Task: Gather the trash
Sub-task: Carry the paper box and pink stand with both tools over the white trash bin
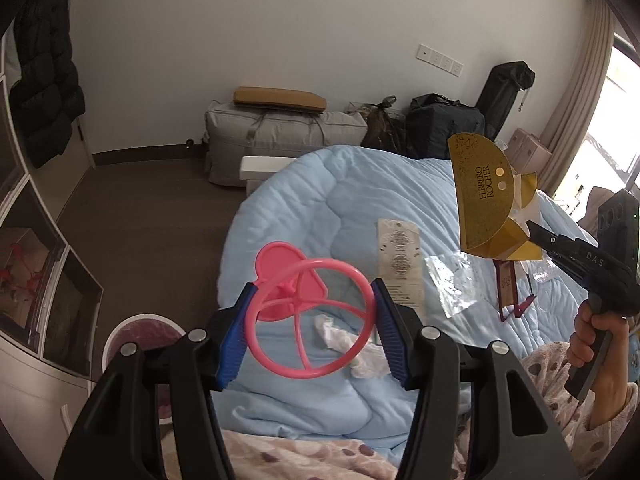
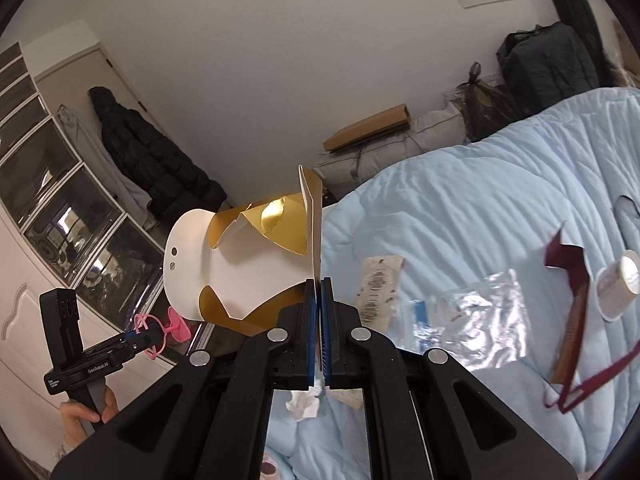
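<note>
Your left gripper, fingers spread wide, pinches the pink ring; your right gripper, fingers nearly closed, clamps the gold box by its edge, both lifted clear of the bed for binning.

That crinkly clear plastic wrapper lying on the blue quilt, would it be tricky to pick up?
Probably. The clear wrapper looks thin and crumpled, so likely very light and floppy, collapsing when pinched. Its shiny film may slip. It lies flat on the soft quilt, so fingers could snag fabric too.

Light-blue quilted bed fills centre-right. Lying on it: crumpled white tissue, printed paper tag, clear plastic wrapper, maroon bag, white lid.
</note>
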Motion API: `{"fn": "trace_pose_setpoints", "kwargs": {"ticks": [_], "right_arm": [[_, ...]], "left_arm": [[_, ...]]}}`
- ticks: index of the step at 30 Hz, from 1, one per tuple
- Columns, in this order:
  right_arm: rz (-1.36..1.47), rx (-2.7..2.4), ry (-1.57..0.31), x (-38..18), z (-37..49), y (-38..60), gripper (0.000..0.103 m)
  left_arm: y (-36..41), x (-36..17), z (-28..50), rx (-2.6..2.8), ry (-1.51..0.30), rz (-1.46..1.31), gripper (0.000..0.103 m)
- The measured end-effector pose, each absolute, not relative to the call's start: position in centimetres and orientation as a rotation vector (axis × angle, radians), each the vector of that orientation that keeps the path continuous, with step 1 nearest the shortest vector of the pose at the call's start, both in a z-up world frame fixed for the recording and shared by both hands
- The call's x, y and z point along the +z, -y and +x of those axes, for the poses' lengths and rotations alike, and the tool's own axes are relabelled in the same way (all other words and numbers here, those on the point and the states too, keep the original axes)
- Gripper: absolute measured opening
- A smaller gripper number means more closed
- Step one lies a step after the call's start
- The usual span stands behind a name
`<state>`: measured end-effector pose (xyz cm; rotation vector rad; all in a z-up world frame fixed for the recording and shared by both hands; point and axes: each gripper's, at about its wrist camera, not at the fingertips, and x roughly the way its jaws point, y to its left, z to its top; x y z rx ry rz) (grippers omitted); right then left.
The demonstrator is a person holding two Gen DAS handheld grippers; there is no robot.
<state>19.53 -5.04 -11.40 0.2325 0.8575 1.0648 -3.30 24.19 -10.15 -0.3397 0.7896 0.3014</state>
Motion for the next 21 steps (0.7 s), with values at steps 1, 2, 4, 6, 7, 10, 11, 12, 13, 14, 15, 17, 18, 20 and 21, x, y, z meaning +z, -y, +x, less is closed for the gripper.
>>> {"fn": "trace_pose_setpoints", "kwargs": {"ticks": [1,2,4,6,7,10,11,12,13,14,15,17,18,20,21], "right_arm": [[0.227,1.089,-0.861,-11.2,19.1,3.6,0.002],[0.225,1.112,-0.866,-11.1,18.7,2.3,0.002],[0.207,1.156,-0.876,-10.9,17.7,-0.5,0.002],[0.166,1.192,-0.882,-10.8,16.6,-3.3,0.002],[0.148,1.213,-0.888,-10.7,16.0,-4.7,0.002],[0.103,1.276,-0.901,-10.6,14.4,-9.2,0.002],[0.090,1.299,-0.908,-10.7,13.8,-10.7,0.002],[0.078,1.320,-0.917,-10.9,13.3,-12.2,0.002],[0.066,1.346,-0.929,-11.1,12.7,-13.7,0.002],[0.056,1.371,-0.944,-11.3,12.2,-15.2,0.002],[0.041,1.399,-0.962,-11.6,11.6,-16.8,0.002],[0.008,1.450,-0.989,-12.3,10.5,-19.6,0.002],[-0.013,1.473,-1.006,-12.8,10.0,-21.0,0.002],[-0.087,1.507,-1.020,-13.8,9.1,-23.6,0.002],[-0.147,1.523,-1.021,-14.4,8.8,-24.7,0.002]], "left_arm": [[-25.3,-10.1,-4.2,0.322,-0.783,-0.346,0.056],[-26.3,-10.1,-5.0,0.345,-0.776,-0.350,0.056],[-28.6,-10.1,-6.7,0.384,-0.767,-0.360,0.057],[-30.9,-10.3,-8.2,0.425,-0.764,-0.363,0.057],[-31.9,-10.4,-8.9,0.441,-0.765,-0.364,0.057],[-35.1,-11.5,-11.0,0.471,-0.777,-0.391,0.056],[-36.0,-12.1,-11.6,0.477,-0.786,-0.399,0.057],[-37.0,-12.7,-12.2,0.485,-0.795,-0.407,0.057],[-37.9,-13.4,-12.8,0.493,-0.802,-0.415,0.056],[-38.8,-14.0,-13.5,0.499,-0.804,-0.429,0.057],[-39.7,-14.9,-14.0,0.499,-0.813,-0.446,0.057],[-41.5,-16.9,-14.9,0.496,-0.844,-0.477,0.057],[-42.3,-17.9,-15.5,0.500,-0.860,-0.491,0.056],[-44.1,-19.8,-16.4,0.496,-0.880,-0.526,0.057],[-44.9,-20.8,-16.9,0.494,-0.888,-0.542,0.057]]}}
